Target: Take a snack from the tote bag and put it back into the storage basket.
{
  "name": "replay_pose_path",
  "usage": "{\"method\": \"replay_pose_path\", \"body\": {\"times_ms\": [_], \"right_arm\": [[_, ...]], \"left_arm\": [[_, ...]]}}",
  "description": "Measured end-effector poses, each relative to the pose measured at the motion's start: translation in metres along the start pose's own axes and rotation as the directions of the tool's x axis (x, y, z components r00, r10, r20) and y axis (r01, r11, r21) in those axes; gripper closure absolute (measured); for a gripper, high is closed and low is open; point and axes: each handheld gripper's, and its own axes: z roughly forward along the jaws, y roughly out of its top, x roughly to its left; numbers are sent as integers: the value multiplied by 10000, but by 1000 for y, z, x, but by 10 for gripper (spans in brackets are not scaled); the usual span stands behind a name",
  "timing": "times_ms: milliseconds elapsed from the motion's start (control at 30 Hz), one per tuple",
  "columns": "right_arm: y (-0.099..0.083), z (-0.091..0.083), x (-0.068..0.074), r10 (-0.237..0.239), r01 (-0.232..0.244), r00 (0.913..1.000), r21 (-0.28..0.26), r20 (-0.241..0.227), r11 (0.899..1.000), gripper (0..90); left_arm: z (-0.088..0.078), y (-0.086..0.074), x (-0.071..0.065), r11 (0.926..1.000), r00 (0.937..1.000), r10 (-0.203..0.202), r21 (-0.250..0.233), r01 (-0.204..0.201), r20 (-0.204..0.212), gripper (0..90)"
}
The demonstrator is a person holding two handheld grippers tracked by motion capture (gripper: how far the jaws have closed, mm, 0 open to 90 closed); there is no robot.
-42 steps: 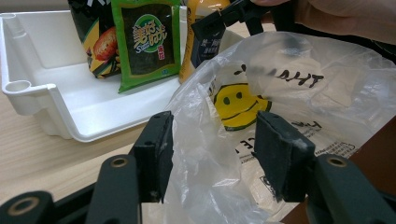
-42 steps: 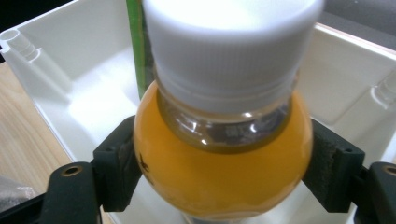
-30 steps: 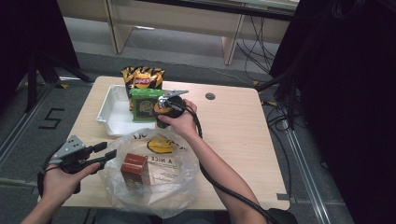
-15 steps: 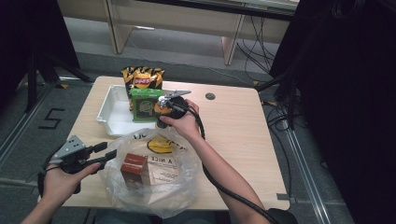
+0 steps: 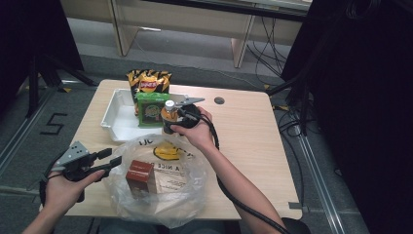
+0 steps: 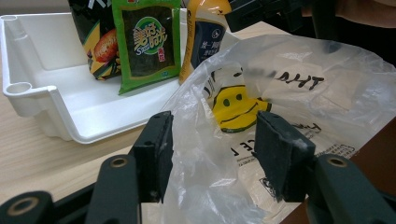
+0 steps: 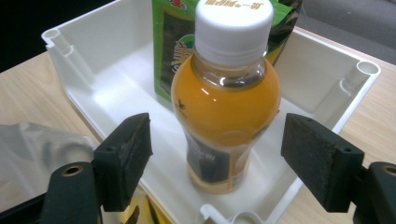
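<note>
An orange drink bottle (image 7: 226,107) with a white cap stands upright in the near corner of the white tray (image 7: 93,70). My right gripper (image 7: 224,158) is open around it, with a gap between each pad and the bottle. In the high view that gripper (image 5: 172,122) sits just right of the bottle (image 5: 169,113). A green seaweed pack (image 5: 150,111) and a chips bag (image 5: 148,83) lean in the tray (image 5: 117,117) behind. My left gripper (image 6: 212,154) is open, with loose film of the clear plastic bag (image 6: 289,93) between its jaws.
The plastic bag (image 5: 160,195) lies at the table's near edge and holds a brown box (image 5: 140,176). It bears a yellow smiley print (image 6: 236,105). A round cable hole (image 5: 219,100) is in the wooden tabletop. The right half of the table (image 5: 253,146) is bare wood.
My right hand and gripper have drawn slightly back from the bottle, toward the right and the near side. The bottle stays upright in the tray. The left gripper has not moved.
</note>
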Motion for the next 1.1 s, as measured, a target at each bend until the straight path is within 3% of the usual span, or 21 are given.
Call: {"method": "replay_pose_path", "body": {"times_ms": [100,200,233,267,367,400,700,767,967,1100], "right_arm": [[-3,-3,0,24,-22,10000,-341,56,9994,256],[-3,-12,0,168,-169,9998,-93,-129,9998,257],[-4,-12,-1,-34,32,10000,-370,-41,9993,258],[-3,-17,-1,-27,25,9999,-175,-132,9998,258],[-4,-23,-1,-29,26,9999,-304,-106,9995,262],[-4,-30,1,-2,-6,9999,-536,-142,9986,263],[-11,-58,11,-77,58,9990,-439,-431,9990,293],[-14,-63,12,-125,100,9991,-621,-394,9980,300],[-20,-82,15,-151,137,9994,-457,-317,9989,324],[-29,-99,23,-187,153,9990,-829,-402,9964,349]], "left_arm": [[0,0,0,10000,10000,4,31,-4,-2,466],[0,0,0,10000,10000,38,8,-38,-21,466],[0,1,0,10000,10000,-10,-16,10,-66,465],[0,1,1,10000,10000,-5,-18,4,-55,465],[-1,1,1,10000,9999,16,-18,-16,-105,465],[-2,1,1,10000,9999,-52,-7,52,-159,465],[-3,2,2,9999,9997,2,-107,-5,-262,464],[-3,2,2,9999,9996,-63,-135,60,-259,463],[-4,2,2,9999,9996,-52,-159,48,-265,463],[-6,2,2,9994,9994,-148,-312,139,-300,463]]}}
